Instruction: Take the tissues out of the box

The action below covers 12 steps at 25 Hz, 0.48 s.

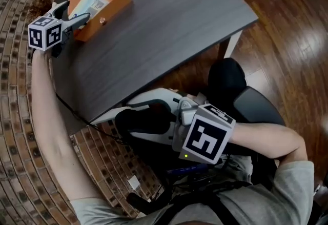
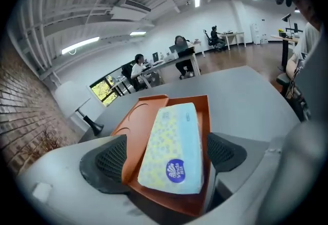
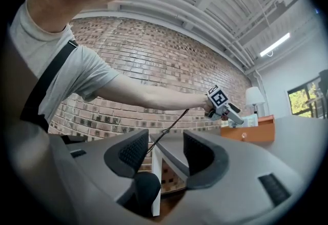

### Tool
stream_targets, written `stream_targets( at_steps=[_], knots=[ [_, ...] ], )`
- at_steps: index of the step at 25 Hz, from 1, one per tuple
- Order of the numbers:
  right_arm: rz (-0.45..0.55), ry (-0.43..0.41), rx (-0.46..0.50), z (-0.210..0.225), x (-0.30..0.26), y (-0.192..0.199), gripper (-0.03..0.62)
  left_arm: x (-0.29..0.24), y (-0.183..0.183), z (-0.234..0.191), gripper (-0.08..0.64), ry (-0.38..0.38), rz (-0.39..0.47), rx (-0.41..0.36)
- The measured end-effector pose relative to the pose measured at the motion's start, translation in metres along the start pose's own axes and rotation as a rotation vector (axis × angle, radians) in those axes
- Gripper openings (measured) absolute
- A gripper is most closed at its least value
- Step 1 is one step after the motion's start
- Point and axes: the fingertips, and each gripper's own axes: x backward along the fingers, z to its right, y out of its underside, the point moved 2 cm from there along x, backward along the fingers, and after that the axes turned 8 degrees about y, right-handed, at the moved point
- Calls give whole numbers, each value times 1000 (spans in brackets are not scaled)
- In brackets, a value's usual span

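- Right gripper (image 1: pixel 123 118) rests nearest, by my lap at the edge of the grey table (image 1: pixel 169 24), jaws apart with nothing between them.
- Left gripper (image 2: pixel 169 160) hovers farther out over the orange box (image 2: pixel 207 116), jaws wide, pads clear of the tissue pack (image 2: pixel 174 137) lying flat inside.
- I judge this the reach. Next I must dip in, straddle the pack's width and close.

Brick wall (image 3: pixel 154 55), wood floor (image 1: pixel 287 39), grey table (image 1: pixel 169 29), ceiling strip lights (image 2: pixel 79 44).
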Motion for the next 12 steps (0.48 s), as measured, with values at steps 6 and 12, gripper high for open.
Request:
stream_targets(
  at_steps=[6, 12],
  knots=[
    [4, 7, -5, 2, 0, 1, 218, -25, 5, -10, 511, 87, -101, 27],
    [2, 1, -9, 0, 1, 1, 212, -37, 15, -4, 474, 210, -124, 98]
  ],
)
